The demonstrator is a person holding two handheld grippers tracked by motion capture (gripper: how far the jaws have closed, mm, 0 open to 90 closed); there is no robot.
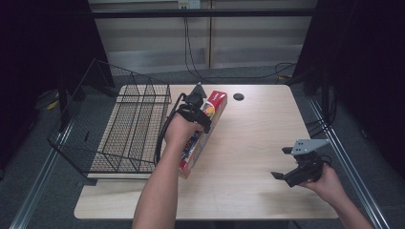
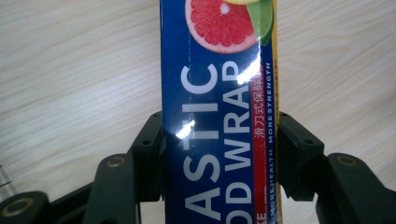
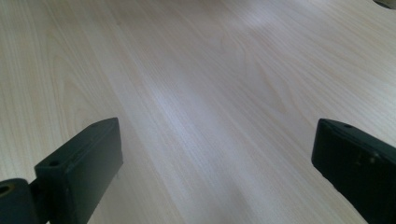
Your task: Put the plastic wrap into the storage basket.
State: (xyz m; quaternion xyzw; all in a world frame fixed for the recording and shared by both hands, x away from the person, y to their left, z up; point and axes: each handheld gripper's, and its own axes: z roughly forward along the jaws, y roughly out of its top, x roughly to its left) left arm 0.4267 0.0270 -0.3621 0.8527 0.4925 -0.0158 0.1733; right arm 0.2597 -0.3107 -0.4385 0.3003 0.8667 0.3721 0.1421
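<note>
A long plastic-wrap box (image 1: 206, 129), blue with red ends and a grapefruit picture, lies lengthwise under my left hand near the table's middle, its near end off the tabletop. My left gripper (image 1: 193, 114) is shut on it. In the left gripper view both black jaws press the long sides of the box (image 2: 218, 116), with my left gripper (image 2: 219, 154) clamped across its width. My right gripper (image 1: 285, 163) hovers low over the right part of the table, open. In the right gripper view my right gripper (image 3: 215, 163) has wide-apart jaws with bare wood between them.
A black wire basket (image 1: 119, 124) stands on the table's left part, its far side tilted up. A dark round hole (image 1: 238, 97) is near the table's (image 1: 258, 138) far edge. Cables hang behind the table.
</note>
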